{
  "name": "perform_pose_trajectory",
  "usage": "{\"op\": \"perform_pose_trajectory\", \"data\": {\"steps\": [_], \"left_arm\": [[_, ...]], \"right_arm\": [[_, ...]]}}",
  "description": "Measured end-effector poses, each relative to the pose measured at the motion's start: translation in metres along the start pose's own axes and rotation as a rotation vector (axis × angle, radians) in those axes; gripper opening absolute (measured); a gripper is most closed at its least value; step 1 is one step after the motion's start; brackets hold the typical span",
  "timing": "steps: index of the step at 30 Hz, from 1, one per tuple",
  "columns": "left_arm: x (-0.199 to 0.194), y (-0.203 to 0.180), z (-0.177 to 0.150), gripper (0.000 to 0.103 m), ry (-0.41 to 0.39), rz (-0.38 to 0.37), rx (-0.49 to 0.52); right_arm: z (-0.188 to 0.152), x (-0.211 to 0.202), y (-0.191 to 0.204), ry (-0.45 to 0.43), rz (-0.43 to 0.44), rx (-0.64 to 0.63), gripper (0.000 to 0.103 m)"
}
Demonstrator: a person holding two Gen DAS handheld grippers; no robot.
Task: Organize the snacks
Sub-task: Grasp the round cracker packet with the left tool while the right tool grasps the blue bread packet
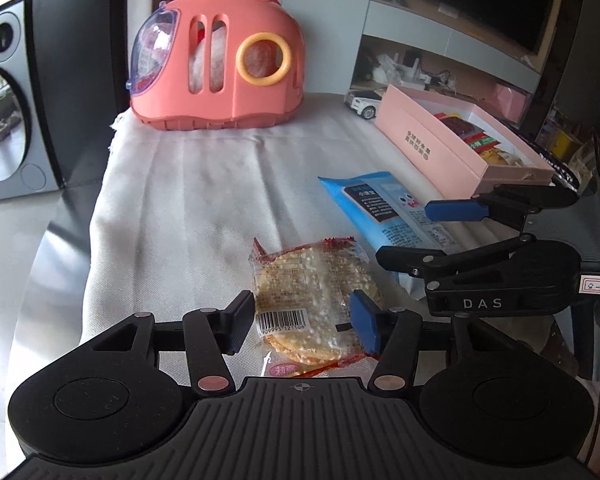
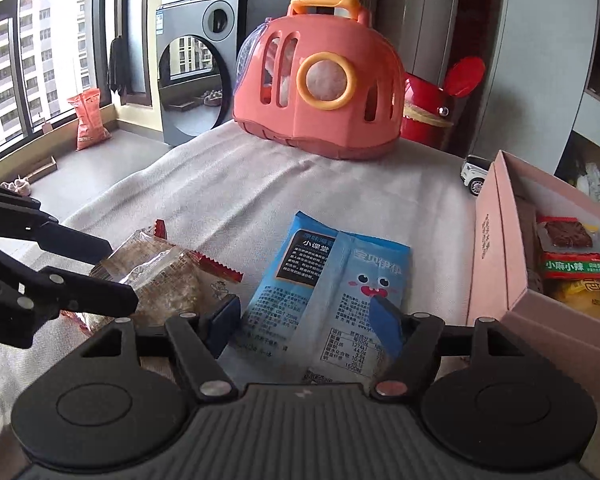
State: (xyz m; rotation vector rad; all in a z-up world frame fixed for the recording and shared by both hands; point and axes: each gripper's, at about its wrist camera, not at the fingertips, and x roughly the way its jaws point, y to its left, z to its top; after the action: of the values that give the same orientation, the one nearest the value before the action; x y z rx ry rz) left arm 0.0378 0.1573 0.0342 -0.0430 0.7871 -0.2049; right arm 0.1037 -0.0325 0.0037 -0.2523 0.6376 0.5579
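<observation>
A clear rice cracker packet point(image 1: 312, 296) with red ends lies on the white cloth point(image 1: 188, 200). My left gripper point(image 1: 304, 322) is open, one finger on either side of the packet, and a thin gap shows at the left pad. To its right lies a blue snack packet point(image 1: 384, 204) with a cartoon face. My right gripper point(image 2: 304, 318) is open and straddles that blue packet point(image 2: 328, 276), which lies flat. The right wrist view shows the left gripper point(image 2: 122, 274) around the cracker packet point(image 2: 164, 272). The left wrist view shows the right gripper point(image 1: 403, 232) over the blue packet.
An open pink box point(image 1: 432, 144) with several snack packets inside stands on the right, also seen from the right wrist point(image 2: 496, 248). A pink toy carrier point(image 1: 216, 64) stands at the far end. A white toy car point(image 1: 362, 102) sits beside the box. A red tin point(image 2: 424, 112) stands behind the carrier.
</observation>
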Motion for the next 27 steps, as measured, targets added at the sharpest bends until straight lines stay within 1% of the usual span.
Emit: {"op": "perform_pose_trajectory", "data": {"steps": [1,2,3,4,7,9,12,15,17,19,20,24,27], "left_arm": [[0.002,-0.003,0.001,0.063,0.001,0.011,0.014],[0.005,-0.007,0.001,0.065,0.0,0.016,0.026],[0.006,-0.01,0.003,0.065,-0.001,0.02,0.035],[0.008,-0.012,0.004,0.066,-0.003,0.02,0.041],[0.014,-0.014,0.005,0.074,-0.002,0.025,0.051],[0.016,-0.014,0.005,0.075,-0.011,0.019,0.047],[0.017,-0.015,0.006,0.075,-0.003,0.019,0.037],[0.02,-0.017,0.006,0.082,0.015,0.01,0.044],[0.025,-0.021,0.003,0.085,0.038,0.017,0.073],[0.025,-0.023,0.003,0.085,0.033,0.025,0.092],[0.024,-0.022,0.003,0.083,0.029,0.022,0.094],[0.013,-0.016,0.001,0.081,-0.007,0.026,0.072],[0.001,-0.007,-0.002,0.08,-0.027,0.015,0.036]], "right_arm": [[-0.002,-0.001,-0.002,-0.005,-0.003,0.006,0.073],[-0.004,-0.003,-0.004,-0.007,-0.01,0.009,0.075],[-0.005,-0.002,-0.006,0.011,-0.023,0.017,0.08],[-0.007,0.0,-0.009,0.031,-0.017,0.043,0.084],[-0.015,-0.003,-0.022,0.022,0.009,0.115,0.085],[-0.017,-0.005,-0.027,0.019,0.017,0.135,0.085],[-0.019,-0.006,-0.029,0.013,0.027,0.139,0.085],[-0.02,-0.004,-0.029,0.017,0.028,0.134,0.087],[-0.02,-0.004,-0.026,0.019,0.022,0.122,0.088],[-0.019,-0.003,-0.025,0.023,0.02,0.116,0.089],[-0.019,-0.003,-0.026,0.026,0.023,0.121,0.09],[-0.02,-0.003,-0.03,0.028,0.053,0.134,0.092],[-0.02,-0.003,-0.029,0.037,0.064,0.115,0.094]]}}
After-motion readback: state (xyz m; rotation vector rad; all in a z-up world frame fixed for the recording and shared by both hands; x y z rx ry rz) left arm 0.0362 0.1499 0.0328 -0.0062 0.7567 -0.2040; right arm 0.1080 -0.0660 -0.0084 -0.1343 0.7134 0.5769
